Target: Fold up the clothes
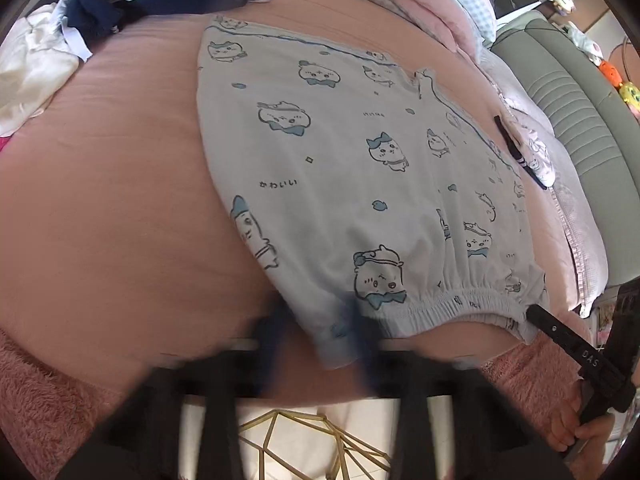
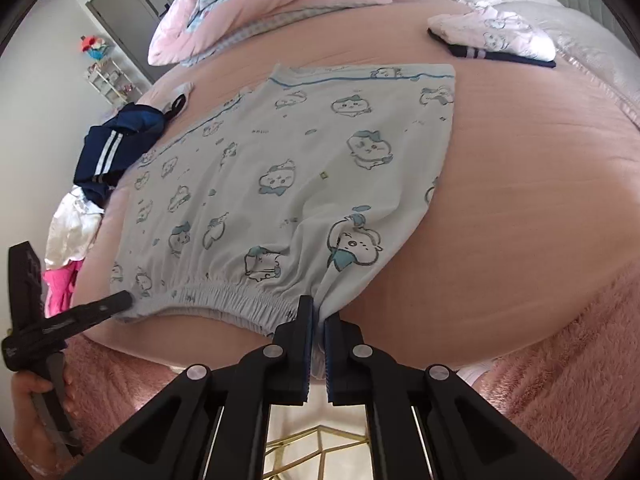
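1. Right, I've got the pale printed shorts point(image 2: 280, 184) lying flat on the pink bedsheet point(image 2: 520, 184), elastic waistband point(image 2: 224, 296) at the near edge of the bed, legs running away from me.
2. My right gripper point(image 2: 318, 320) is pressed together on the waistband at one corner; cloth is bunched between the blue pads, so it's pinching the shorts.
3. My left gripper point(image 1: 320, 320) is blurred in its own camera, but its fingers sit close together at the other waistband corner, with a fold of cloth between them. From the right camera its black tip touches that same corner of the shorts.
4. So both corners of the waistband are gripped, with the band stretched along the bed edge between them.
5. Off to the side, a navy garment with white stripes point(image 2: 116, 148) is heaped near a white crumpled piece point(image 2: 76, 224) and something bright pink point(image 2: 60, 284).
6. Up near the headboard, a small folded stack point(image 2: 496, 40) rests on the sheet, well apart from the shorts.
7. Further back, a rolled pink quilt point(image 2: 256, 12) lies across the bed.
8. Fuzzy pink sleeves point(image 2: 568, 344) frame the bottom of both views.
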Demonstrator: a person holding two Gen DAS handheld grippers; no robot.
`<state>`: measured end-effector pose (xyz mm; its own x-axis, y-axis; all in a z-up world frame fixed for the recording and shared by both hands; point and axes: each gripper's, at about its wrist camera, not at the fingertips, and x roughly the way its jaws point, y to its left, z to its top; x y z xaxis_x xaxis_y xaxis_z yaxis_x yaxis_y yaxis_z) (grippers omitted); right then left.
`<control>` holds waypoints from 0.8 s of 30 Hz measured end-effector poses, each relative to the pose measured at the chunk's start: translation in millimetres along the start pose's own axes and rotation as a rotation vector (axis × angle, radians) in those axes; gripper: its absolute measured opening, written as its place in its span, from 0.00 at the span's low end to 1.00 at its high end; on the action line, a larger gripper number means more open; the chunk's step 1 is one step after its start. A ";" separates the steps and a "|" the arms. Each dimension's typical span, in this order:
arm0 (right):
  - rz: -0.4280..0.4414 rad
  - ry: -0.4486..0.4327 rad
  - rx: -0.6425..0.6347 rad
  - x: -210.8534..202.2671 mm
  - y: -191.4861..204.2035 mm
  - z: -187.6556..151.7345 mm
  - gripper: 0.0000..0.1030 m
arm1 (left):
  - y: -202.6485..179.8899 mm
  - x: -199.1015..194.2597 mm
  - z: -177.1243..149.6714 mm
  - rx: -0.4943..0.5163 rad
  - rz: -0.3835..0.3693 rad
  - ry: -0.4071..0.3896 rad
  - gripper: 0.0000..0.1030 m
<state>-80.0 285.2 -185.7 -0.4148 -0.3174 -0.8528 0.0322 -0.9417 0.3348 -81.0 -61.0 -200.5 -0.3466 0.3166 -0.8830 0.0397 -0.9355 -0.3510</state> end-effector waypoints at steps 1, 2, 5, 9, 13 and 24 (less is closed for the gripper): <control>0.008 0.010 0.012 2.6 -1.8 0.0 0.03 | -0.5 0.1 -0.1 -0.001 0.002 -0.001 0.07; 0.019 0.020 0.034 5.6 -3.4 -0.1 0.03 | -0.7 -3.3 1.1 -0.003 -0.009 -0.009 0.06; 0.044 -0.009 0.074 -1.1 -11.9 0.6 0.03 | -2.3 -20.0 4.2 -0.012 -0.073 -0.046 0.06; 0.067 -0.036 0.088 -11.4 -16.3 6.5 0.03 | -7.4 -25.9 1.0 0.014 -0.070 -0.053 0.06; 0.057 0.079 0.115 13.5 -20.3 -9.2 0.03 | 6.0 -4.2 -2.8 -0.028 -0.031 0.019 0.06; -0.032 0.129 0.090 -15.5 -30.3 -8.0 0.05 | 20.2 -38.7 15.6 0.007 0.097 0.005 0.10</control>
<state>-67.3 317.8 -185.8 -0.2938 -0.3042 -0.9062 -0.0633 -0.9397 0.3360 -81.5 -94.6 -168.5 -0.3366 0.2255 -0.9143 0.0659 -0.9629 -0.2618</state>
